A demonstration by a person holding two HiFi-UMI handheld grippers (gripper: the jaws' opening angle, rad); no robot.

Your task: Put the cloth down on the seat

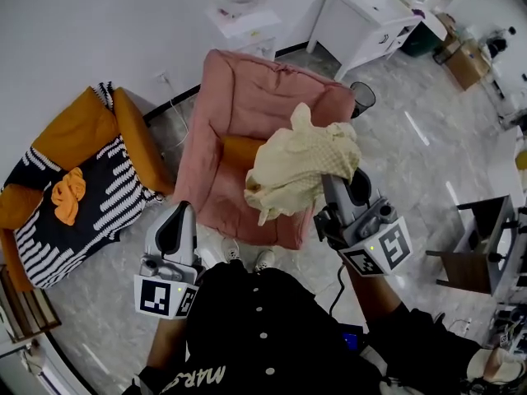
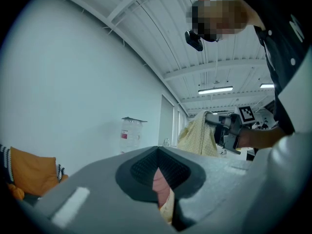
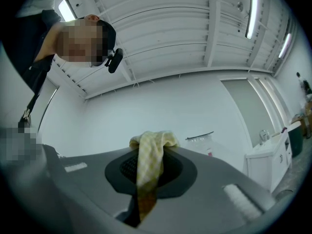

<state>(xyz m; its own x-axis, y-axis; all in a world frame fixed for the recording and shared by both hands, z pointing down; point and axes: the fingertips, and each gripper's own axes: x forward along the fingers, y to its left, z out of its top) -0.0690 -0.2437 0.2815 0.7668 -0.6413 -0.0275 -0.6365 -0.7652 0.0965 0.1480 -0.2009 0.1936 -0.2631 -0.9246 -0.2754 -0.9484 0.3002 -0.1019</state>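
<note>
A pale yellow checked cloth (image 1: 300, 167) hangs bunched in the air over the front of a pink armchair (image 1: 239, 105). My right gripper (image 1: 336, 186) is shut on its upper right edge. In the right gripper view a strip of the cloth (image 3: 148, 165) lies clamped between the jaws and drapes over them. The seat (image 1: 216, 200) lies below and left of the cloth, with an orange cushion (image 1: 237, 151) at its back. My left gripper (image 1: 176, 219) hovers at the chair's front left corner, jaws together and empty. From the left gripper view the cloth (image 2: 199, 136) hangs off to the right.
An orange sofa with a black-and-white striped cover (image 1: 90, 188) stands left of the armchair. A white cabinet (image 1: 362, 23) and a black bin (image 1: 362, 97) are behind on the right. A dark stool (image 1: 473, 262) stands at the right. The person's shoes (image 1: 247, 257) touch the chair's front.
</note>
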